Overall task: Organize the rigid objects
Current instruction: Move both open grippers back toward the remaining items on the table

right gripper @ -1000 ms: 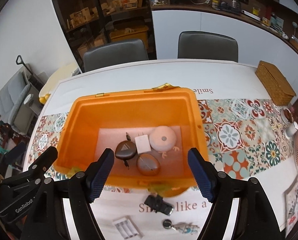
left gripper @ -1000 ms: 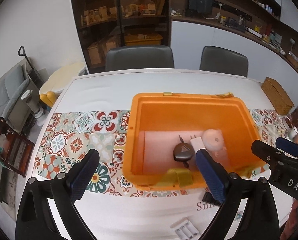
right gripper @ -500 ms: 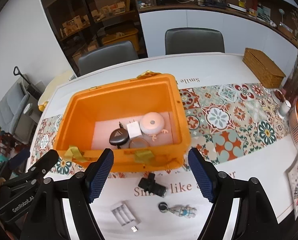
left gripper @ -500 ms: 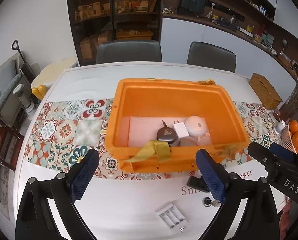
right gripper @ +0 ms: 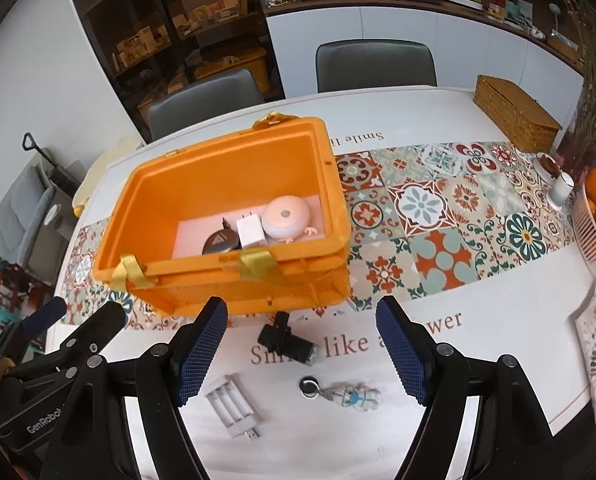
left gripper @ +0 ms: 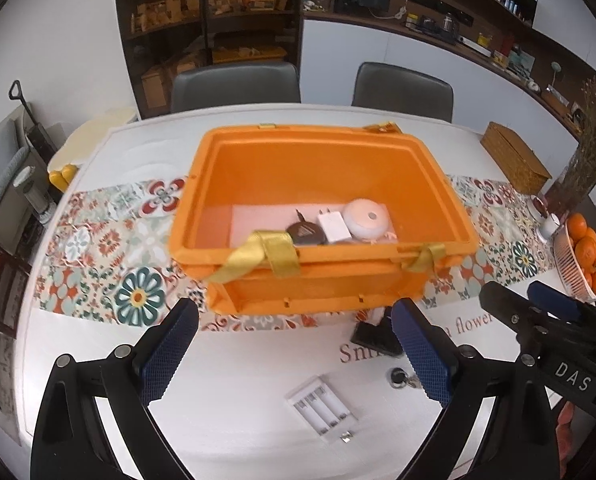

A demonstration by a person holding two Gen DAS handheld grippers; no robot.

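Orange bin [right gripper: 234, 280]: moulded plastic, smooth with a slight sheen, fitted with shiny gold fabric straps [right gripper: 258, 264]; its floor carried a matt pale pink liner [left gripper: 258, 220]. Table [right gripper: 377, 112]: smooth white top under a printed tile-pattern runner [right gripper: 437, 216], matt; woven wicker box [right gripper: 513, 114], rough-textured. Battery case [right gripper: 232, 406]: white plastic, smooth; gripper pads [right gripper: 202, 348] were dark blue, finely ribbed rubber on matt black plastic arms.

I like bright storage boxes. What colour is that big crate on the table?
The crate is orange, with yellow-gold straps over its near rim; the right wrist view shows it best.
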